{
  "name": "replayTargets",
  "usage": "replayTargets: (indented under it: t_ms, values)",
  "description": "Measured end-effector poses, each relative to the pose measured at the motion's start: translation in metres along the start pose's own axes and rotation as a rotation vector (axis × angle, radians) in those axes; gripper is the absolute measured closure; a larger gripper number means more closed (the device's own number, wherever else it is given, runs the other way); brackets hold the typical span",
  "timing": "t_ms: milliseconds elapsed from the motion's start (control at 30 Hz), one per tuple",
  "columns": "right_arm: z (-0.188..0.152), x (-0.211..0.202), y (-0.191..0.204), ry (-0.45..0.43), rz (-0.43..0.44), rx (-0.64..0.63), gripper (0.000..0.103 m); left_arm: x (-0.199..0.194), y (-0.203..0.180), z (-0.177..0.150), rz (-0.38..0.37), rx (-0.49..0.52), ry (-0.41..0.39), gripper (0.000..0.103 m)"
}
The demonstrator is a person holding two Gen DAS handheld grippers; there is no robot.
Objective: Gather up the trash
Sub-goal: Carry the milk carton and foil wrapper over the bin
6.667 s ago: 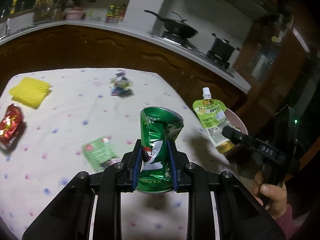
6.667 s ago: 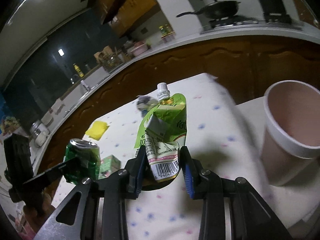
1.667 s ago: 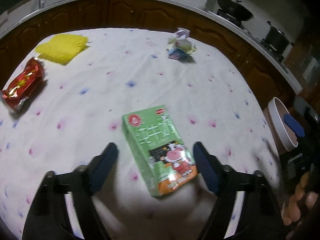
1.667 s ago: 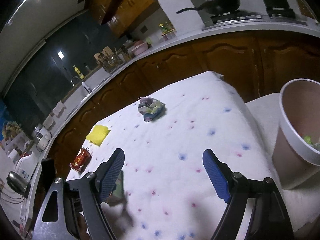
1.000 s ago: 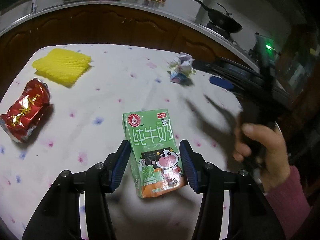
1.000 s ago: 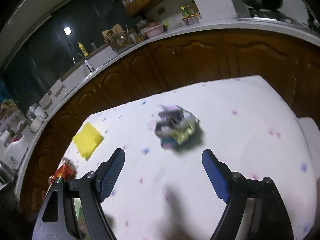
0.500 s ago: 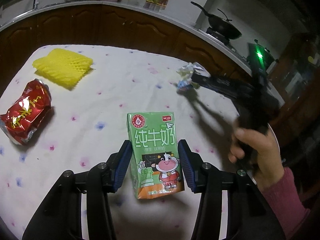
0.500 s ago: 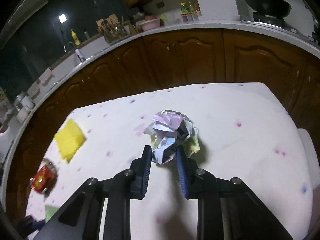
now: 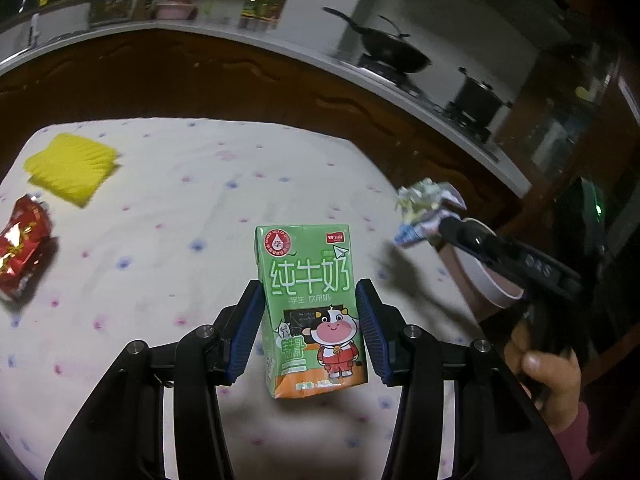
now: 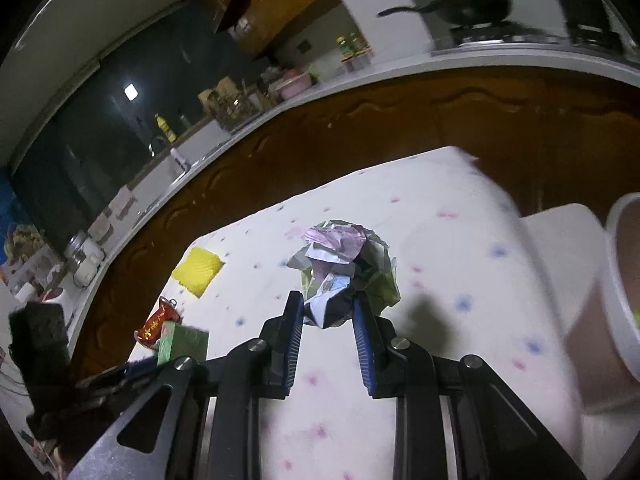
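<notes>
My left gripper (image 9: 310,330) is shut on a green milk carton (image 9: 310,304) and holds it upright, lifted above the spotted tablecloth (image 9: 192,216). My right gripper (image 10: 326,328) is shut on a crumpled paper ball (image 10: 344,268), carried off the cloth. In the left wrist view that paper ball (image 9: 428,208) hangs at the tip of the right gripper, just over the rim of the pink-white bin (image 9: 492,292). The bin (image 10: 624,280) stands at the right edge of the right wrist view. A crushed red can (image 9: 20,248) and a yellow foam net (image 9: 72,168) lie on the cloth at left.
A hand in a pink sleeve (image 9: 548,380) holds the right gripper at the table's right side. A dark wooden counter (image 9: 280,80) with a wok (image 9: 388,52) and a pot curves behind the table. The bin stands on a white surface (image 10: 560,248) past the table's right edge.
The left gripper has raised the milk carton off the cloth. The right gripper closed on the paper ball, lifted it and carried it right, over to the bin.
</notes>
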State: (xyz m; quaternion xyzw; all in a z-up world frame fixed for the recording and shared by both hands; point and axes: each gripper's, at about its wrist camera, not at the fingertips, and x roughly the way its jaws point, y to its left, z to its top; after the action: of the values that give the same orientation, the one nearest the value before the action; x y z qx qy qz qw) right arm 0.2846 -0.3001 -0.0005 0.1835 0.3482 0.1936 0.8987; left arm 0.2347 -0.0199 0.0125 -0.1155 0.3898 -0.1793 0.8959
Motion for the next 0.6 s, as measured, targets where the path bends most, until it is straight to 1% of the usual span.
replayTargets:
  t_ms: [267, 433, 600]
  values:
    - [-0.019, -0.060, -0.034, -0.064, -0.064, 0.059, 0.078, 0.010, -0.049, 0.000, -0.055, 0.073, 0.010, 0.057]
    - [-0.030, -0.082, -0.056, -0.094, -0.094, 0.109, 0.078, 0.019, -0.067, -0.001, -0.078, 0.089, 0.025, 0.057]
    - [-0.037, -0.097, -0.068, -0.109, -0.117, 0.122, 0.077, 0.026, -0.087, -0.002, -0.095, 0.111, 0.034, 0.057]
